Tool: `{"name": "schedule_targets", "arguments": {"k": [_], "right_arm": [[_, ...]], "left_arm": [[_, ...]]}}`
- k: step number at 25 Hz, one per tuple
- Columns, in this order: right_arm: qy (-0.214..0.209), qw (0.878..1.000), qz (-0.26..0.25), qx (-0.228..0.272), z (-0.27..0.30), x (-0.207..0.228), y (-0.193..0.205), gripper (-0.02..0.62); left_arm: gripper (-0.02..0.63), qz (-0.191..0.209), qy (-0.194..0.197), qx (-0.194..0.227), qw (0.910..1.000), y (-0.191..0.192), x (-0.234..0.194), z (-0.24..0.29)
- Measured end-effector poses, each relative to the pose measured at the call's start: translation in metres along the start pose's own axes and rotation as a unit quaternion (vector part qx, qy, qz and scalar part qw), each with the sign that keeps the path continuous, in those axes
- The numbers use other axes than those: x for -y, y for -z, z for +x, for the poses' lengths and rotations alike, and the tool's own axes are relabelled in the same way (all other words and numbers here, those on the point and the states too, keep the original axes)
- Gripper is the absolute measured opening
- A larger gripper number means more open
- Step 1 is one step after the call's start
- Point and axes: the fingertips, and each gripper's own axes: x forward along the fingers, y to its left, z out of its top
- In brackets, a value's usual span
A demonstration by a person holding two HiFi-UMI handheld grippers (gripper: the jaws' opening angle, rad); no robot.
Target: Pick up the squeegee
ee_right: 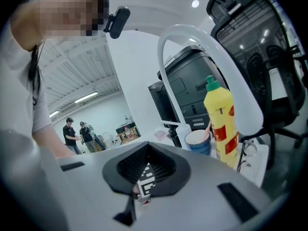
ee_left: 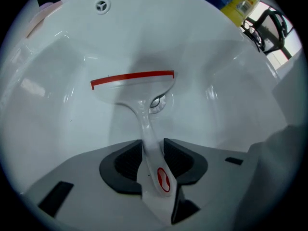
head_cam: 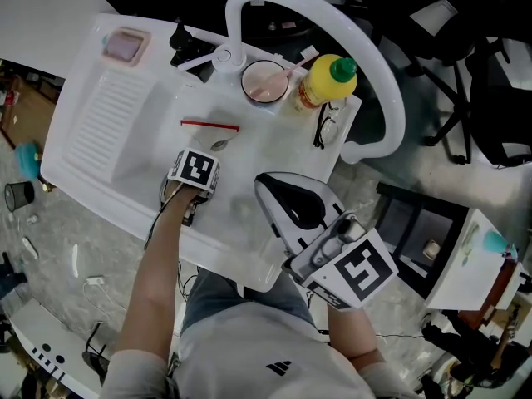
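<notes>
Sink (head_cam: 108,131), white with a ribbed drainboard, is spread across the head view; a white arched tap (head_cam: 378,81) is curved over its far edge; the right gripper (head_cam: 264,183) is held nearly level by the front rim, its jaws brought together with nothing between them; the left gripper (ee_left: 153,147) is pointed straight down into the basin, its jaws set wide and pressed on nothing; a yellow bottle (head_cam: 328,81) and a cup (head_cam: 264,81) are stood beside the tap's base; the squeegee (ee_left: 143,117) is found in the basin, its red-edged blade just beyond the drain, its clear handle raised between the left jaws
</notes>
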Motion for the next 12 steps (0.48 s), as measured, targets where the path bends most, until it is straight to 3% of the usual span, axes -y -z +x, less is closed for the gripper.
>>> {"name": "schedule_targets", "arguments": {"k": [12], "right_arm": [[-0.003, 1.000, 0.000, -0.001, 0.0023, -0.0023, 0.0012, 0.009]], "left_arm": [[0.124, -0.001, -0.022, 0.000, 0.9998, -0.0012, -0.0016, -0.0007]]}}
